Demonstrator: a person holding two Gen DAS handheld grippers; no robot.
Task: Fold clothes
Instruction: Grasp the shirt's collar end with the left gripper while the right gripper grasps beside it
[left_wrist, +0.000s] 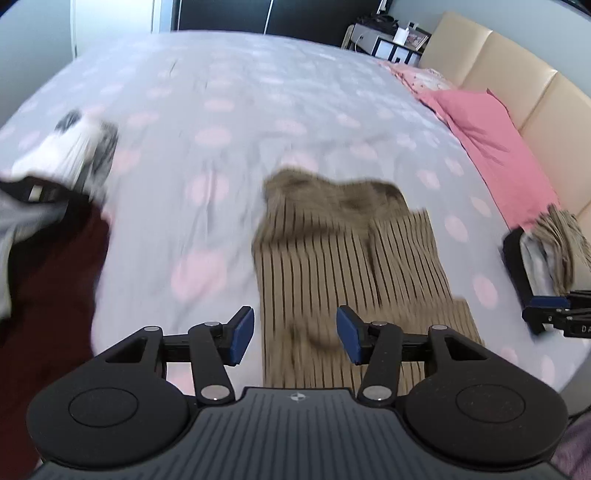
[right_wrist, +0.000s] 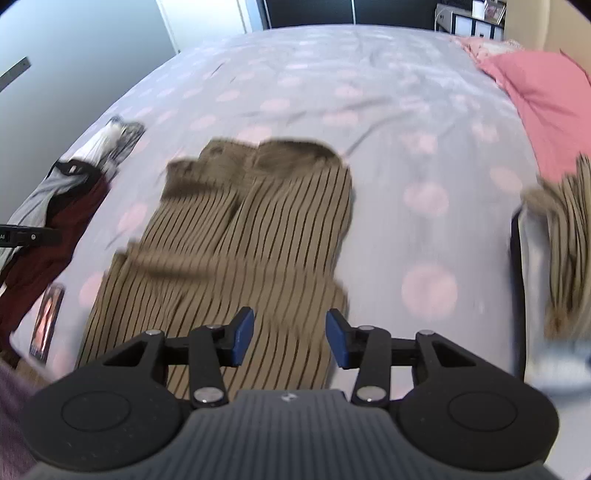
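A tan garment with dark stripes (left_wrist: 351, 258) lies spread on the bed, partly folded, its plain brown end farthest from me; it also shows in the right wrist view (right_wrist: 236, 236). My left gripper (left_wrist: 295, 338) is open and empty, hovering over the garment's near left part. My right gripper (right_wrist: 290, 338) is open and empty, over the garment's near right edge. The right gripper's tip (left_wrist: 554, 317) shows at the right edge of the left wrist view. Both views are motion-blurred.
A heap of unfolded clothes, dark red, grey and white (left_wrist: 48, 229), lies at the left. A stack of folded clothes (right_wrist: 554, 240) sits at the right. Pink pillows (left_wrist: 491, 140) and a beige headboard (left_wrist: 517, 62) stand at the right. A phone (right_wrist: 46, 321) lies near the bed's edge.
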